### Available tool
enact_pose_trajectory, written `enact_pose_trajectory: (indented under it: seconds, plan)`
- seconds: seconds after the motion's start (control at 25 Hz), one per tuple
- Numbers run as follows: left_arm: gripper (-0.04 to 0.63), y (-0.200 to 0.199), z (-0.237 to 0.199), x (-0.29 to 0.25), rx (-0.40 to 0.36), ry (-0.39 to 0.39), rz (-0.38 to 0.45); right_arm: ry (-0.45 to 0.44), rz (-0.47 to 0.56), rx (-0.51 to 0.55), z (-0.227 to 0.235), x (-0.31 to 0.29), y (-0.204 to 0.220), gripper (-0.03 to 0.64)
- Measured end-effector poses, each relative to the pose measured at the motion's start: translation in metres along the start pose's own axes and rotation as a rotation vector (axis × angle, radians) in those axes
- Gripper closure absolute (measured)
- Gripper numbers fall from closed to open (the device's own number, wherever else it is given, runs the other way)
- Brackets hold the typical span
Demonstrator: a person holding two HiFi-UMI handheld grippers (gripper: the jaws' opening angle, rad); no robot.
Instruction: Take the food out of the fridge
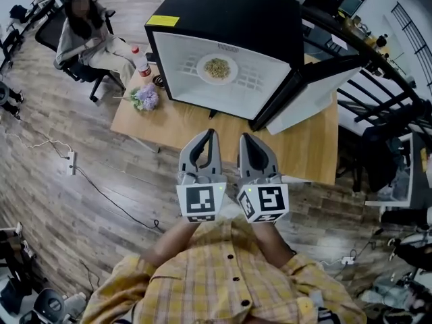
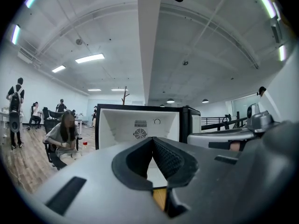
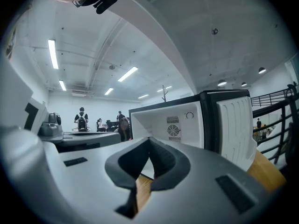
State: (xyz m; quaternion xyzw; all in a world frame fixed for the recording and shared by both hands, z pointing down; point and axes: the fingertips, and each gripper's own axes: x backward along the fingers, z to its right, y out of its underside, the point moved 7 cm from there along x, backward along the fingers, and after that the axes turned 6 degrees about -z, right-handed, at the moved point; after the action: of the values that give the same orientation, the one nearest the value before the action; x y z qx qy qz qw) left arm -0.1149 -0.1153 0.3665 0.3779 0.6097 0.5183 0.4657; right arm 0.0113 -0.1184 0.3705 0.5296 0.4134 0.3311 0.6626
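Fridge [image 1: 229,19]: on the table [image 1: 182,123], toward its far edge, opening facing the near edge.
Fridge door [image 1: 310,93]: swung out at the fridge's right, over the table's right part.
Plate of food [image 1: 217,68]: inside the fridge, mid-shelf.
Bottle [image 1: 142,63] and flowers [image 1: 145,98]: at the table's left edge, left of the fridge.
Left gripper [image 1: 210,133], right gripper [image 1: 244,139]: side by side over the table's near edge, before the fridge.
Seated person [image 1: 88,36]: beyond the table's left edge.

One fridge [image 1: 229,25] stands on one table [image 1: 304,147], with one plate of food [image 1: 217,68] inside it. Along the table's left edge are one bottle [image 1: 142,63] and one bunch of flowers [image 1: 145,98]. There are two grippers, the left gripper [image 1: 212,135] and the right gripper [image 1: 244,139]. One person [image 1: 84,36] sits beyond that left edge.
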Motion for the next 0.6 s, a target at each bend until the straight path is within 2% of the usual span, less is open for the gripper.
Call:
enact_pose_trajectory:
  seconds: [0.36, 0.48, 0.6]
  plan:
    - [0.588, -0.002, -0.012, -0.046, 0.018, -0.003, -0.028, -0.033, -0.026, -0.011, 0.021, -0.039, 0.001, 0.611]
    - [0.582, 0.005, -0.019, -0.066, 0.071, 0.024, -0.074, -0.039, -0.037, -0.019, 0.026, -0.051, 0.003, 0.611]
    - [0.49, 0.015, -0.032, -0.086, 0.17, 0.062, -0.126, -0.045, -0.043, -0.03, 0.03, -0.063, 0.004, 0.611]
